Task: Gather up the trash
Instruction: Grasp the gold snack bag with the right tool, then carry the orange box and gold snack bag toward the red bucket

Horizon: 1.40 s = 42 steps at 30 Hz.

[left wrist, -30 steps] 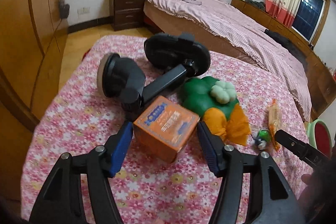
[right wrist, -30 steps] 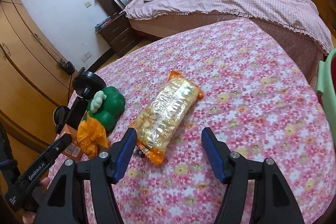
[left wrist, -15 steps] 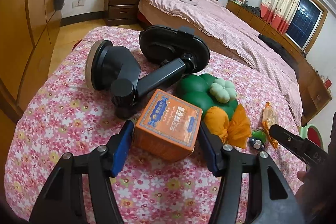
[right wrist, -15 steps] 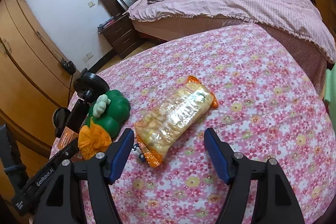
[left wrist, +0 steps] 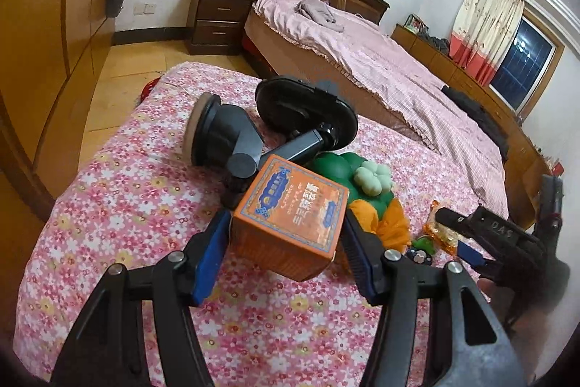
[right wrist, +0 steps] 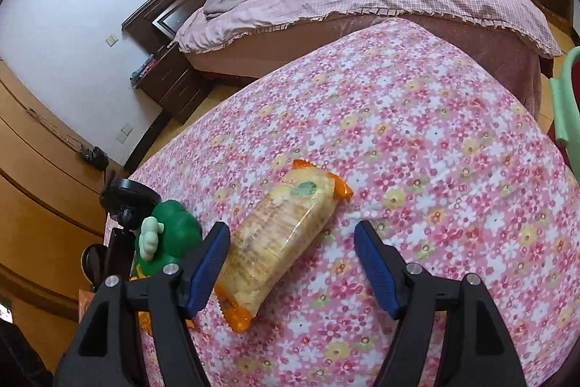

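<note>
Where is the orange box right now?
In the left wrist view, the orange box sits clamped in the left gripper, just before the green toy.

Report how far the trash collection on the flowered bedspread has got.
Done: nothing visibly binned; no bin is clearly identifiable. In hand: the left claw is shut on the orange printed cardboard box, which looks lifted and tilted. The right claw, jaws opening, straddles the near end of the clear orange-ended cracker packet without pressing it. Left: that packet, plus judging the green and orange plush toy and black suction-cup mount.

left gripper [left wrist: 286, 251] | fingers [left wrist: 212, 251] clamp orange box [left wrist: 290, 216] | above floral cloth [left wrist: 119, 205]
</note>
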### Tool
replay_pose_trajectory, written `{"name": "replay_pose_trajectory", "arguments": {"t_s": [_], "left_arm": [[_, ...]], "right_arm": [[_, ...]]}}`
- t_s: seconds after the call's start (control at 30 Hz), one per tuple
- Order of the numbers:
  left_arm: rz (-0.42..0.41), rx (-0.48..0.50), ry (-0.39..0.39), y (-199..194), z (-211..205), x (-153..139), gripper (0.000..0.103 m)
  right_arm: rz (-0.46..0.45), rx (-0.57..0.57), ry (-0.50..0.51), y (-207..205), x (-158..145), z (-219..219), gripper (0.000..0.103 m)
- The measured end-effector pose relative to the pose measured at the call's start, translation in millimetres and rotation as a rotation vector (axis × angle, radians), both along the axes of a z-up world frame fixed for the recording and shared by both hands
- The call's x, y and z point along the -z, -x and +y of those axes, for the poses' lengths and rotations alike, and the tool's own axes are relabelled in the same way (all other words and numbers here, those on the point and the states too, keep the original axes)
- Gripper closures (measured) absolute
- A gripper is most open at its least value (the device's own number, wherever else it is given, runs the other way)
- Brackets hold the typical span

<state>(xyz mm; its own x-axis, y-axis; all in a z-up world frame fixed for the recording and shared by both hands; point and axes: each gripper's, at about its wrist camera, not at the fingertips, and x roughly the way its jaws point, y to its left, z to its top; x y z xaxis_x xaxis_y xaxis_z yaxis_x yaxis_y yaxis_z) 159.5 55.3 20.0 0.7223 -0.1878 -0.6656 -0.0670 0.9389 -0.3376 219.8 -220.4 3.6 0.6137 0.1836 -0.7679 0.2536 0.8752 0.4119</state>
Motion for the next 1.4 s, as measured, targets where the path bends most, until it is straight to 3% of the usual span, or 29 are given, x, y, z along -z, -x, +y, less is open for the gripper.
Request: {"name": "replay_pose_trajectory", "arguments": {"t_s": [0.07,0.13,0.33,0.83,1.4], "left_arm": [[-0.006,-0.006,0.007,4,1,-3,0.042],[-0.011,-0.01,0.016,8,2,-7,0.042],[-0.012,-0.008,0.016,21,1,-12,0.042],[-0.019,0.031,0.029,56,-13,-28,0.042],[-0.021,0.212,0.096,90,-64,-52,0.042]], "right_arm": [[-0.002,-0.016,0.017,1,0,3,0.04],[-0.014,-0.068,0.0,2,-4,5,0.063],[-0.033,-0.145,0.016,21,-16,3,0.066],[-0.11,-0.153,-0.048,95,-49,-21,0.066],[-0.205,-0.034,-0.07,185,-84,-74,0.066]]}}
